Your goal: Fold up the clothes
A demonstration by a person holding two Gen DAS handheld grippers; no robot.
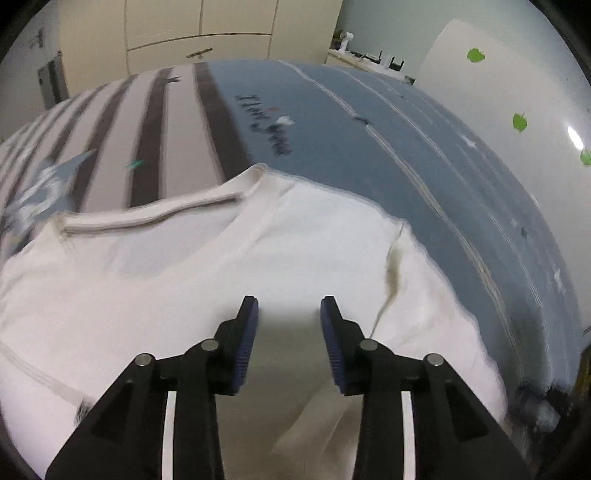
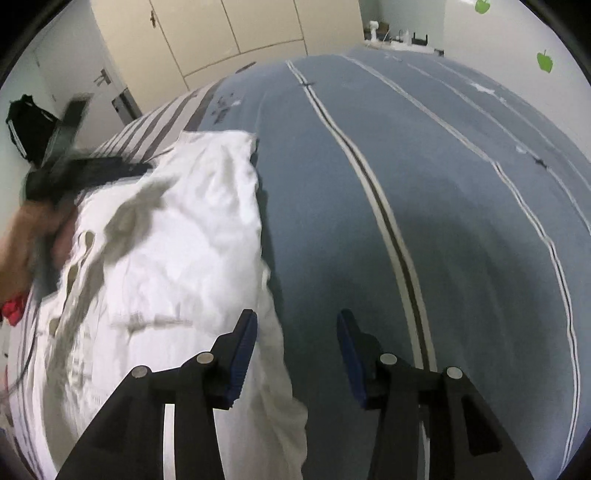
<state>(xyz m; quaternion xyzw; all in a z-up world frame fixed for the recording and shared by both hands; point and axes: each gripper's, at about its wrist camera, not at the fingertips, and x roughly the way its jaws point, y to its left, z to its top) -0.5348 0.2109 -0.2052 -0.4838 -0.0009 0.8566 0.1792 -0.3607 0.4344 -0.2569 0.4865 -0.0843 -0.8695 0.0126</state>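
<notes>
Both jaws stand wide apart and hold nothing: the left gripper (image 1: pixel 289 306) hangs over the chest of the white shirt (image 1: pixel 207 280), and the right gripper (image 2: pixel 297 319) hangs over the shirt's right edge, one finger above cloth and the other above bare bedspread (image 2: pixel 424 184). Whether either touches the fabric cannot be told. The shirt lies front-up on the bed with its collar (image 1: pixel 155 214) toward the far side and a sleeve seam (image 1: pixel 391 266) just right of the left gripper; in the right wrist view its near side is rumpled and bunched rather than flat. This placement suggests a stage of spreading or of choosing hold points, with the left gripper near the shoulder line and the right at the side hem, so that a side panel can probably be folded inward; no fold looks finished yet. The blue bedspread gives way to a brown-striped part (image 1: pixel 147 129) at the left. Beyond the bed stand cream cupboards (image 1: pixel 199 26), a cluttered small shelf (image 1: pixel 369 59) and a wall with green leaf stickers (image 1: pixel 519 122). A red item (image 2: pixel 13 308) shows at the left margin of the right wrist view. Nothing lies on the shirt; wrinkles and the soft bed are the likely hindrance.
</notes>
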